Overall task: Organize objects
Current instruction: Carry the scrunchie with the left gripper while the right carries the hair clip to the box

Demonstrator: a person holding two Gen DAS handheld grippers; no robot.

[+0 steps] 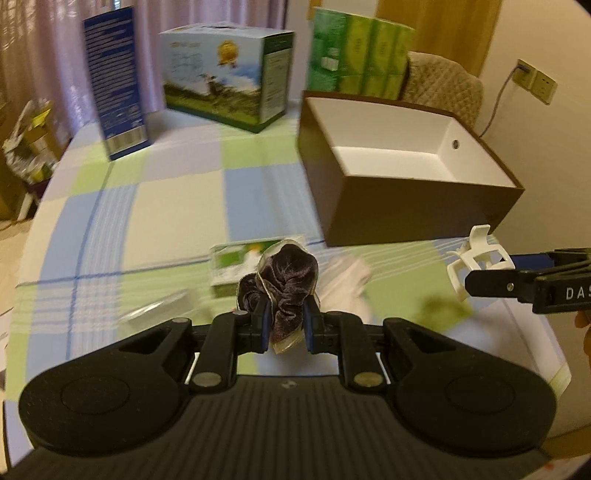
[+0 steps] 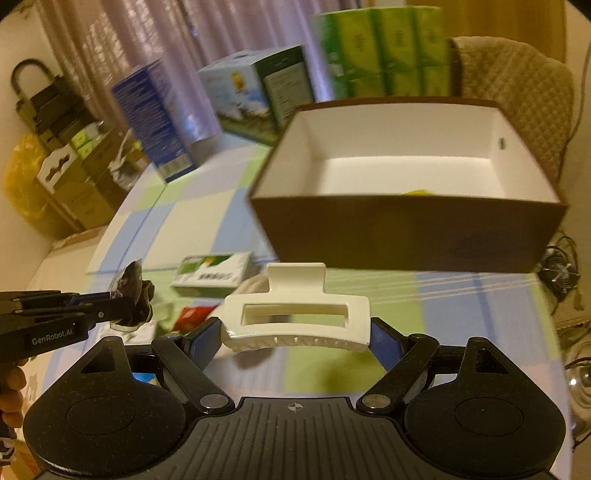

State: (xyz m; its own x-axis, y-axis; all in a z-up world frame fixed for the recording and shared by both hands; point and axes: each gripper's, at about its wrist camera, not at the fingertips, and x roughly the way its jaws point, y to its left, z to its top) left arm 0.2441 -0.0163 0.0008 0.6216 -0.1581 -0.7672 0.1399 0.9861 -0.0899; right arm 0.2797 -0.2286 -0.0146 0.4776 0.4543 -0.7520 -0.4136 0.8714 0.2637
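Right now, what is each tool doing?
Left tool: shut on a dark velvet scrunchie.
Right tool: shut on a white hair claw clip.

Pretty dim, warm yellowish indoor light, some daylight glowing through the curtains (image 1: pixel 221 14). Lots of motion blur on the tablecloth (image 1: pixel 177 206). Heavy fisheye bending, dark corners.

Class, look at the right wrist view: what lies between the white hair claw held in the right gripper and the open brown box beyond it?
In the right wrist view, only bare checked tablecloth lies between the white hair claw in the right gripper and the brown box.
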